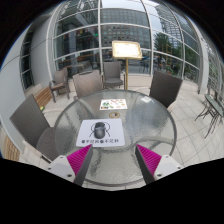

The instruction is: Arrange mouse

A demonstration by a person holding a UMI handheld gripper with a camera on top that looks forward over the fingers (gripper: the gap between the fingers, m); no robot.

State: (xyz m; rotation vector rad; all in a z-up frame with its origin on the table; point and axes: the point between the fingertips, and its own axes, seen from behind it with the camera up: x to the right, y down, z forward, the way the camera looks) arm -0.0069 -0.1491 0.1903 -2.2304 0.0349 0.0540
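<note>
A dark mouse (103,129) lies on a white mouse mat (100,134) with dark printed characters along its near edge. The mat rests on a round glass table (145,120), on its near side. My gripper (108,166) is open and empty, its two fingers with magenta pads (66,163) spread wide. It hovers above the table's near rim, with the mat and mouse just ahead of the fingers and between their lines.
A white printed sheet (113,104) lies on the table's far side. Several dark chairs (87,83) stand around the table. A sign on a stand (126,52) is beyond, in front of a glass wall. More furniture is at the far right (212,104).
</note>
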